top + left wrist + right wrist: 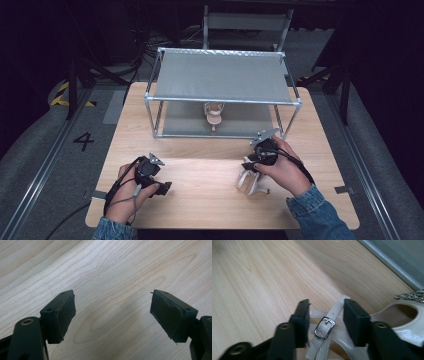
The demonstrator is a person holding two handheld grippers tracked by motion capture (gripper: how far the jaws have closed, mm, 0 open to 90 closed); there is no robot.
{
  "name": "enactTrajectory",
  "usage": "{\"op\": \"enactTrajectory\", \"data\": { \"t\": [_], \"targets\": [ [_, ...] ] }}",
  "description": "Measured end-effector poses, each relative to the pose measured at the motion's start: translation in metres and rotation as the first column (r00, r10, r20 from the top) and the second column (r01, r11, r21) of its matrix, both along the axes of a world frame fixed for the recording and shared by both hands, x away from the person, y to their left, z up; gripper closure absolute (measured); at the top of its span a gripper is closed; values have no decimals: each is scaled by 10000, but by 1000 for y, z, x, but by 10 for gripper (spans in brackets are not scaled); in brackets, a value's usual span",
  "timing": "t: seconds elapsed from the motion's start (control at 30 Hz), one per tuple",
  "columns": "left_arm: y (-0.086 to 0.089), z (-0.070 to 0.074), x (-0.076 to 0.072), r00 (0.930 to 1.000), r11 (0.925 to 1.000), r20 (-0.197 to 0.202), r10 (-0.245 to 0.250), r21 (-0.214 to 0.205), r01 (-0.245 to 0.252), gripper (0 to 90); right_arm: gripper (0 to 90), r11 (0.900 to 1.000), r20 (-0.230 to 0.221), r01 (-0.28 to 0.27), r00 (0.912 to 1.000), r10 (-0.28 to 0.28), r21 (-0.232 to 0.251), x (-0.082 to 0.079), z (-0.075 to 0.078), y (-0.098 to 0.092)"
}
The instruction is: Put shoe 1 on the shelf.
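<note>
A white strappy sandal [248,184] lies on the wooden table [200,205] at the front right. My right gripper [251,170] points down over it. In the right gripper view the two black jaws stand on either side of the ankle strap and its silver buckle [324,327], and the pads touch the strap on both sides; my right gripper [325,315] is shut on it. The sandal's body [409,327] lies to the right of the jaws. My left gripper [162,189] rests low at the front left, and my left gripper [112,315] is open over bare wood.
A metal-framed shoe rack [222,101] with grey fabric shelves stands at the back of the table. A second pale sandal [214,114] stands on its lower shelf. Bare wood lies between the two grippers. A grey chair [247,22] stands behind the table.
</note>
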State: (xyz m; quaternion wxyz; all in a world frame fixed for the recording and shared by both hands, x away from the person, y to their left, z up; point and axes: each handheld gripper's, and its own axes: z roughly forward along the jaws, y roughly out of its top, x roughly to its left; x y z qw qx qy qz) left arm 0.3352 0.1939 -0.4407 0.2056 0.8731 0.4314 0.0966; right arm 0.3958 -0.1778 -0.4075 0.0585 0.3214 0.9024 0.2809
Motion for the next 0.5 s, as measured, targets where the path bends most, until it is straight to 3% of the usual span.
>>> {"op": "enactTrajectory", "data": {
  "t": [0.03, 0.1, 0.23, 0.5],
  "targets": [
    [0, 0, 0, 10000, 10000, 0, 0, 0, 0, 211, 649, 10000, 0, 0, 10000, 0, 0, 0, 0, 0],
    [-1, 0, 0, 10000, 10000, -26, 14, -46, -15, 210, 773, 9999, 111, -40, 9999, 42, -148, -1, 3, 0],
    [-3, -1, 2, 9999, 9999, 9, -153, -23, 153, 210, 826, 10000, 196, 2, 9998, -2, -20, -5, 8, -4],
    [-12, -4, 11, 9986, 9987, -123, -513, -41, 512, 210, 829, 9985, 622, 382, 9972, -406, 403, -16, 27, -24]
  ]
}}
